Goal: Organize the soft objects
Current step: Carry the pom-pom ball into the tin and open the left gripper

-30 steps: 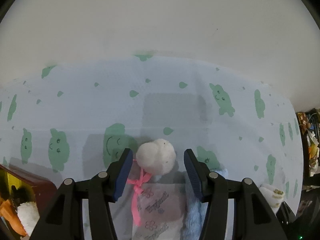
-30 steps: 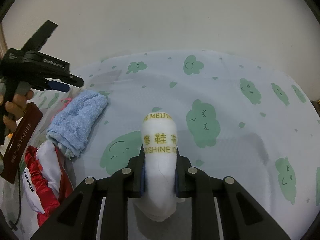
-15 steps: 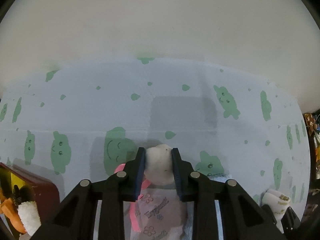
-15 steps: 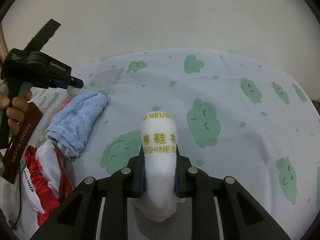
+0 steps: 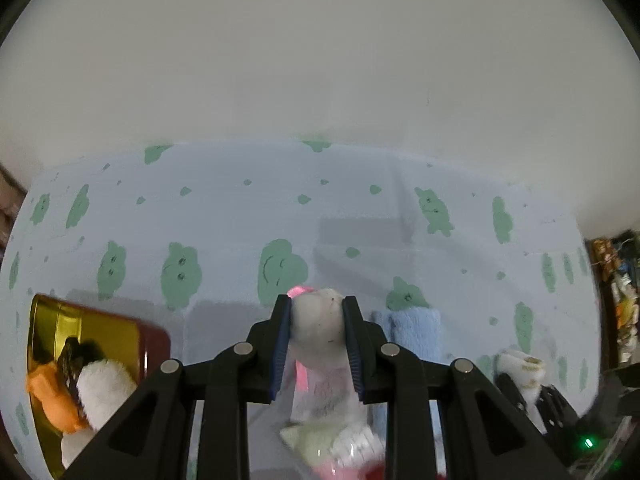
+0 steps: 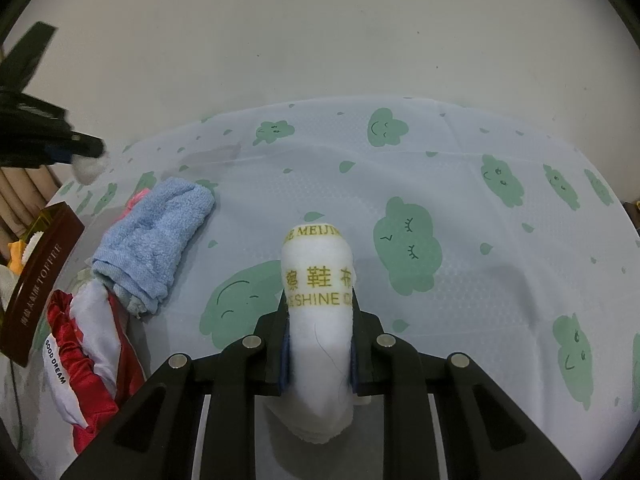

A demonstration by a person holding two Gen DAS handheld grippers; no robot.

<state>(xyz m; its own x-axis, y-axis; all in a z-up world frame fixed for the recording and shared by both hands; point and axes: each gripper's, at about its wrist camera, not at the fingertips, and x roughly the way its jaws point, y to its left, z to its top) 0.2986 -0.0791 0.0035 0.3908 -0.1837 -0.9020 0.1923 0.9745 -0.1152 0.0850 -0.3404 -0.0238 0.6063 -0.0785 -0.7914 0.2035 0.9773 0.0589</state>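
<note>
Both jaws clamped, seemingly: pompom [image 5: 317,320], cloth roll [image 6: 318,280].

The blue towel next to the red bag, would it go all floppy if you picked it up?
Probably floppy: the blue towel lies loosely rolled, with soft, uneven edges. It looks like fluffy terry, so likely light and not slippery for the pads. It should not roll away, since it sags flat on the cloth.

A white fluffy pompom [image 5: 317,320] on a clear pouch; a white rolled cloth [image 6: 318,300] with gold lettering.
</note>
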